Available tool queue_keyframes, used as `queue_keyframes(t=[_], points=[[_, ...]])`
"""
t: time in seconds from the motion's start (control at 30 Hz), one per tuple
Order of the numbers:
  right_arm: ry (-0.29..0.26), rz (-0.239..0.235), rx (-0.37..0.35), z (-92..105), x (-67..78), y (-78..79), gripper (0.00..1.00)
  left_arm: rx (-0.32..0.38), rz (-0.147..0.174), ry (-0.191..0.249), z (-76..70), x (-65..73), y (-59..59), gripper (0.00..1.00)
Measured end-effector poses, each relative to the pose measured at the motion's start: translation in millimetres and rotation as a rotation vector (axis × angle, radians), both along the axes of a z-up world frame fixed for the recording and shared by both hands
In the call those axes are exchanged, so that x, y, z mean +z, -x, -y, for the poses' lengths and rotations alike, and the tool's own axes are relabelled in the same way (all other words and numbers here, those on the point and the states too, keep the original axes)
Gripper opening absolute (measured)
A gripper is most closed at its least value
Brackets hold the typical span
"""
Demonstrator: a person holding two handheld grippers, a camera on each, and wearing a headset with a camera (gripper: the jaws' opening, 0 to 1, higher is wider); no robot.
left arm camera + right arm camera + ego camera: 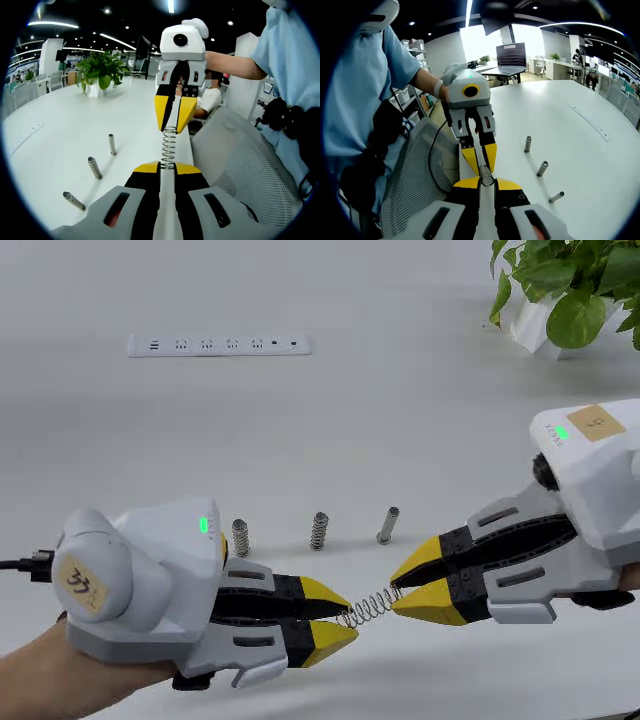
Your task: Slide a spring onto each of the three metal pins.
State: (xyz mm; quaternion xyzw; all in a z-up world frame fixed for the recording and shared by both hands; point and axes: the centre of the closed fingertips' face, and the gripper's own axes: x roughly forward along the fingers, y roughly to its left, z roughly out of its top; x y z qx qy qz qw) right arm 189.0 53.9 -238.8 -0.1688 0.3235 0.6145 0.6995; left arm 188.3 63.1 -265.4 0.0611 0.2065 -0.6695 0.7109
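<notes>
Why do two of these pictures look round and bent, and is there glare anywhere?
Left gripper view: fisheye lens, so the table edge curves and the ceiling lights streak bright; right gripper view: same bending, bright glare at the back; head view: flat, soft even light, pins and spring sharp.

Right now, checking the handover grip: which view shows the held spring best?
The left gripper view: the spring runs full length between the left gripper and right gripper. The head view shows it smaller, side-on; the right gripper view foreshortens it.
</notes>
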Motion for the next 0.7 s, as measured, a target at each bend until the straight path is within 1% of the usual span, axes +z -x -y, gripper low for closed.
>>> queue_keyframes(t=[0.03,0.17,0.2,0.27,0.3,0.37,0.4,0.5,0.53,0.7], points=[[0.022,0.011,0.021,-0.9,-0.8,0.3,0.06,-0.004,0.016,-0.011,0.4,-2.0,0.1,0.06],[0.078,0.039,0.072,-4.6,-2.8,0.8,0.06,-0.006,0.036,-0.037,1.8,-7.3,0.6,0.06],[0.084,0.051,0.087,-7.5,-2.2,0.3,0.06,-0.003,0.039,-0.042,2.1,-8.6,0.0,0.06],[0.108,0.059,0.104,-9.3,-2.9,-0.2,0.07,-0.001,0.045,-0.053,2.5,-10.6,-0.5,0.06],[0.119,0.084,0.133,-11.4,-2.6,-0.7,0.07,0.000,0.053,-0.060,2.8,-12.1,-1.0,0.06],[0.127,0.080,0.140,-14.7,-2.8,-1.0,0.07,0.000,0.058,-0.069,2.8,-13.5,-1.2,0.06],[0.136,0.086,0.151,-14.8,-3.3,-1.6,0.07,0.001,0.067,-0.073,2.8,-14.0,-1.7,0.06],[0.156,0.101,0.177,-17.3,-3.7,-2.8,0.07,0.015,0.071,-0.076,2.1,-15.5,-4.5,0.06],[0.169,0.113,0.190,-17.7,-4.1,-3.9,0.07,0.020,0.073,-0.077,1.8,-15.8,-5.3,0.06],[0.202,0.129,0.221,-18.7,-7.2,-6.0,0.07,0.038,0.093,-0.082,0.3,-18.5,-7.5,0.06]])
